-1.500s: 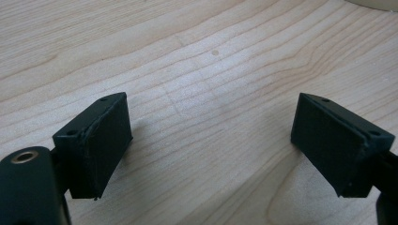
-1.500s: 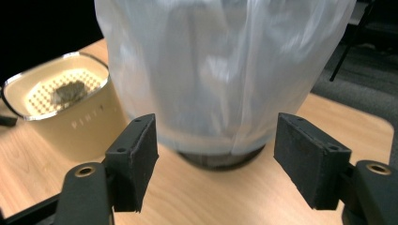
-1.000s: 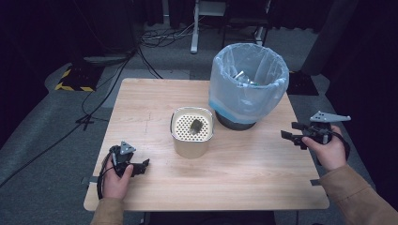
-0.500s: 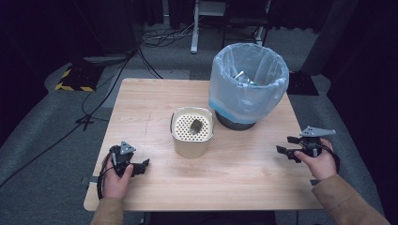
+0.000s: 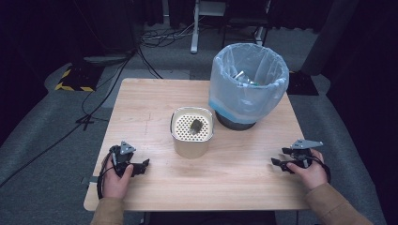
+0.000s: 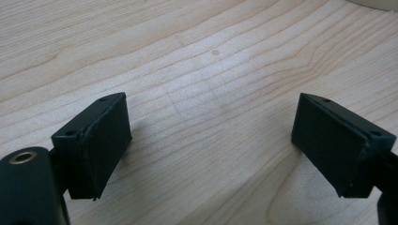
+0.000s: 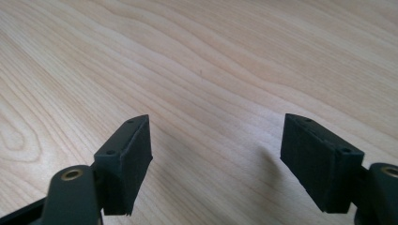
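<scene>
My left gripper (image 5: 142, 165) rests low on the wooden table (image 5: 155, 103) near its front left corner, held by a hand. In the left gripper view (image 6: 211, 140) its jaws stand wide apart over bare wood, open and holding nothing. My right gripper (image 5: 278, 164) sits near the front right edge, pointing left. The right gripper view (image 7: 216, 159) also has its jaws spread wide above bare wood, open and empty. A cream perforated canister (image 5: 192, 132) stands mid-table with a small dark object (image 5: 195, 125) on its top.
A bin lined with a pale blue plastic bag (image 5: 248, 84) stands at the back right of the table, with some scraps inside. Cables and a yellow-black striped block (image 5: 72, 77) lie on the grey floor beyond the table.
My right gripper has come down and back toward the front right edge of the table. The left gripper has stayed put.
</scene>
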